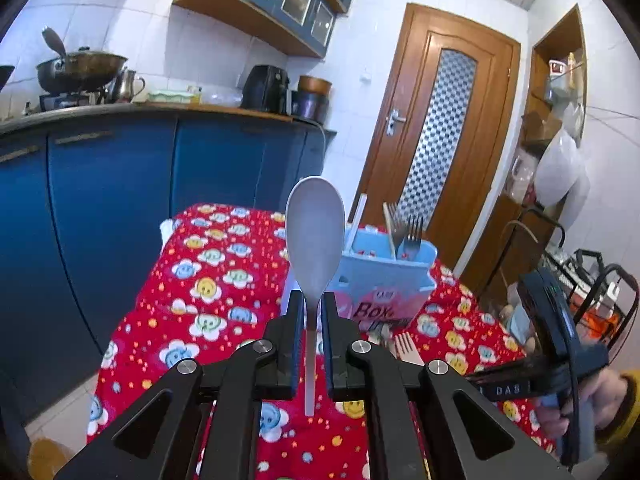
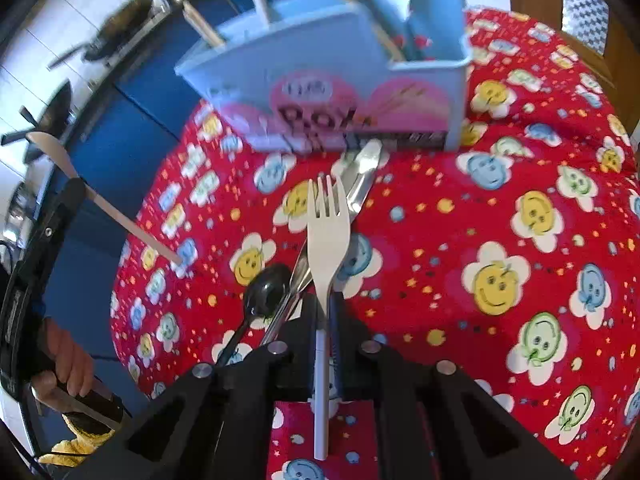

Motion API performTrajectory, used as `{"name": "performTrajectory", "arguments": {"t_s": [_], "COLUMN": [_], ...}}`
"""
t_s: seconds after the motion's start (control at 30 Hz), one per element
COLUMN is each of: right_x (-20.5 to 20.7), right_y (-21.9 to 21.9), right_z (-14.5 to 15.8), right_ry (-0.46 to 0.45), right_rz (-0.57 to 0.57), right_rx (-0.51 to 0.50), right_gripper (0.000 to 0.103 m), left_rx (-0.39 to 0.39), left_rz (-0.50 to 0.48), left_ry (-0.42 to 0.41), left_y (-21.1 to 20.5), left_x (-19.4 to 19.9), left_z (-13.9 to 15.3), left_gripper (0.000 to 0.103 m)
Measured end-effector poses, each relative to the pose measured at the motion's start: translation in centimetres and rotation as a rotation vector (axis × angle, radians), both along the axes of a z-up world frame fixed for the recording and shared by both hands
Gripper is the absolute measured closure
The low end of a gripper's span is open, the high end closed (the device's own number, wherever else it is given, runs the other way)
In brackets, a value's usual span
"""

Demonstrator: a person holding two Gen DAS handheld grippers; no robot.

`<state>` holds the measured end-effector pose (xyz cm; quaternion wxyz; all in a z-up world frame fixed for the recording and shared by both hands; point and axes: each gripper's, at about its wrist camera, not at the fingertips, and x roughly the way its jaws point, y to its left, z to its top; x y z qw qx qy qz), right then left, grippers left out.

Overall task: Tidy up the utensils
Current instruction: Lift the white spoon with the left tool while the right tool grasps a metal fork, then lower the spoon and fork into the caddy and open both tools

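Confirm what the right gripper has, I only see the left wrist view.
Observer: The right gripper is shut on a white plastic fork, tines pointing toward the blue box.
Operator: Anything left on the cloth near it?
Observer: Yes, a black spoon lies just left of the fork on the red cloth.
Operator: More?
Observer: A metal utensil lies under the fork's tines, its end nearly at the box's base.
Operator: Left gripper visible from there?
Observer: Yes, at the left edge, the left gripper holds the white spoon clear above the cloth.
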<state>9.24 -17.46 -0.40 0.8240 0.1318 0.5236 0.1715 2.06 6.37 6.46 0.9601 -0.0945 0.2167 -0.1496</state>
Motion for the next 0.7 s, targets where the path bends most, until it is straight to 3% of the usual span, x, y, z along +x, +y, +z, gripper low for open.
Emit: {"name": "performTrajectory", "arguments": {"t_s": [0.17,0.37,0.53,0.7], "right_x": [-1.2,-2.4,-2.7,-2.1], "right_y": [-1.4,-3.0,-4.7,-5.6], "right_z": [0.0,2.3,4.7,6.3], "right_ry": [-0.072,-0.254,-0.407,-0.503], "right_rz": [-0.035,-0.084,-0.129,-0.156], "right_rx": [0.124,0.189,0.180,0.182], "right_gripper": [0.095,0.095,0.095,0.095], "left_rx": [0.007,0.027,0.028,0.021], "left_rz": [-0.004,0.009,0.014,0.027], "left_ry": [-0.029,-0.085,-0.130,-0.173], "left_y": [-0.5,-1.7,-2.6,-3.6], "left_x": [0.4,1.9,3.6,5.6], "left_z": [1.5,3.6,5.3,6.6], "left_gripper": [0.095,0.095,0.095,0.095]}}
